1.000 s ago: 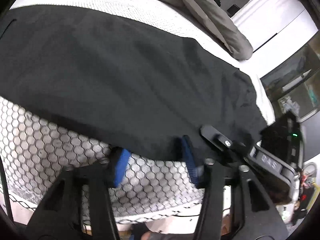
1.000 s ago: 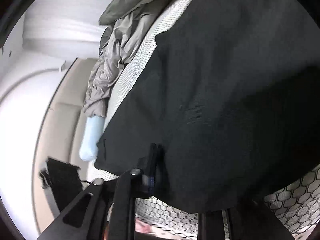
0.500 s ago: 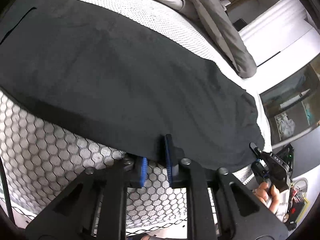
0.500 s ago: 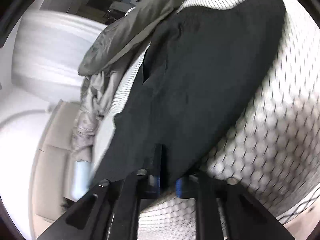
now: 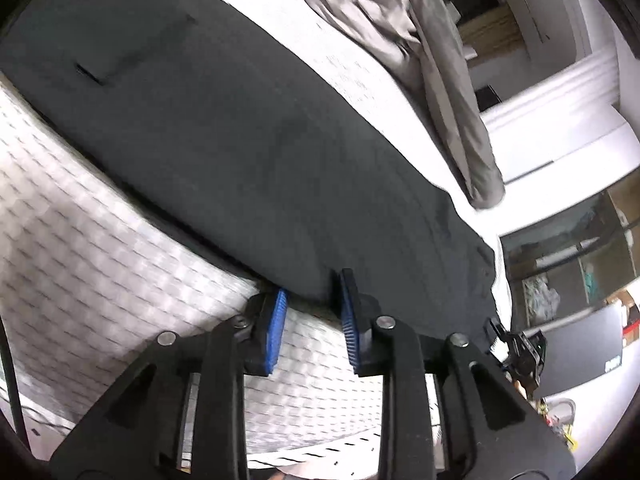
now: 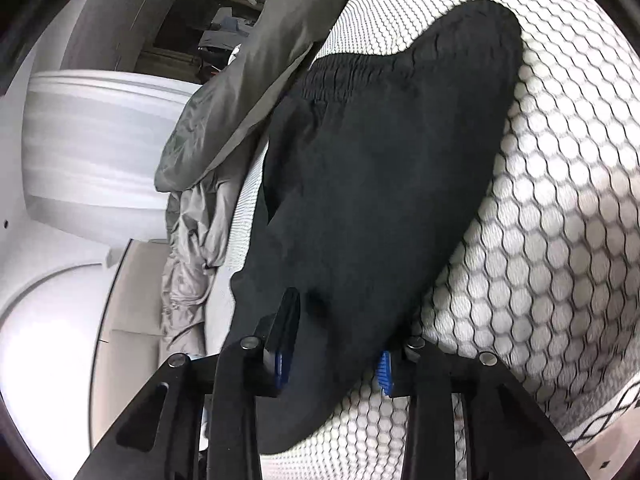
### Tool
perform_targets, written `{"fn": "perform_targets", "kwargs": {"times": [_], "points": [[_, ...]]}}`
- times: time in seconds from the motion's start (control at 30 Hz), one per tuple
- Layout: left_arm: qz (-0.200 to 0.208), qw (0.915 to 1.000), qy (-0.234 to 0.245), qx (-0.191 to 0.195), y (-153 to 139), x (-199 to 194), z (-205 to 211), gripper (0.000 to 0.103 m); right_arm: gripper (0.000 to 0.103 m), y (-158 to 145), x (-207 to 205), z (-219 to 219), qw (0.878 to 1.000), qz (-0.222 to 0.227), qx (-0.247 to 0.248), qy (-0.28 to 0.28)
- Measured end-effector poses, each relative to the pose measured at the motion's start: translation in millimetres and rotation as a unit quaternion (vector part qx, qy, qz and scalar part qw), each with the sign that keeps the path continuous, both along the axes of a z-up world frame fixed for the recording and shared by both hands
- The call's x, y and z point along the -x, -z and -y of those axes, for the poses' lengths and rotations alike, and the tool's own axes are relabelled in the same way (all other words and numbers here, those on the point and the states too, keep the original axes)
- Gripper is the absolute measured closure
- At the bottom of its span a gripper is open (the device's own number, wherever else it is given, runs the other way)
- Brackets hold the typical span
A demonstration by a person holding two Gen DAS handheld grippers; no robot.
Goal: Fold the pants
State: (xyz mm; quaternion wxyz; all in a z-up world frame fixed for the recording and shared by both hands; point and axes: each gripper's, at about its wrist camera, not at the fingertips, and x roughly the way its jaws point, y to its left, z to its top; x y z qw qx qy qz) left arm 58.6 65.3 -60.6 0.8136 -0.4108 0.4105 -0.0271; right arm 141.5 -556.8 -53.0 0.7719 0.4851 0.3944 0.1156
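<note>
one black pants (image 5: 248,140) on the mattress (image 5: 100,248); one grey blanket (image 6: 240,80) upper frame. left tool (image 5: 312,312) and right tool (image 6: 332,344) both parted, straddling the pants edge.

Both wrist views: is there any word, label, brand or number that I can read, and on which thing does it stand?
None can be read.
Black pants: no print or tag shows.
Hexagon-patterned mattress: pattern only, no text.
Dark screen at the right edge of the left wrist view: a small pale mark, too small and blurred to read.
</note>
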Motion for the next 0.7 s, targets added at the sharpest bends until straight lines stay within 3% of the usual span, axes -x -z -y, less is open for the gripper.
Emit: {"fn": "perform_targets", "kwargs": {"times": [0.03,0.1,0.17,0.2,0.37,0.5,0.53,0.57,0.67,0.7], "points": [[0.0,0.9999,-0.013,0.002,-1,3,-11,0.078,0.07,-2,-2,1,1.0,0.004,0.009,0.006],[0.005,0.9989,-0.045,-0.014,-4,12,-37,0.078,0.081,-7,-2,3,0.999,0.009,0.043,0.025],[0.002,0.995,-0.086,-0.051,-5,18,-60,0.087,0.087,-11,0,9,0.996,0.011,0.078,0.038],[-0.002,0.9944,-0.092,-0.052,-3,18,-72,0.088,0.087,-11,0,12,0.996,0.012,0.08,0.045],[0.0,0.991,-0.123,0.055,16,27,-121,0.089,0.085,-2,-5,36,0.998,-0.016,0.036,0.046],[-0.009,0.9924,-0.116,0.042,10,27,-137,0.088,0.07,-9,-12,53,0.997,-0.017,0.045,0.061],[-0.009,0.9918,-0.123,0.032,7,29,-140,0.083,0.061,-12,-14,53,0.996,-0.014,0.051,0.065],[-0.007,0.9912,-0.13,0.024,4,30,-144,0.075,0.058,-15,-16,54,0.996,-0.01,0.055,0.068],[-0.008,0.9891,-0.147,-0.006,-7,29,-155,0.055,0.06,-20,-27,56,0.994,-0.012,0.091,0.062],[-0.012,0.9872,-0.157,-0.024,-10,29,-162,0.055,0.063,-20,-32,56,0.993,-0.012,0.103,0.058]]}}
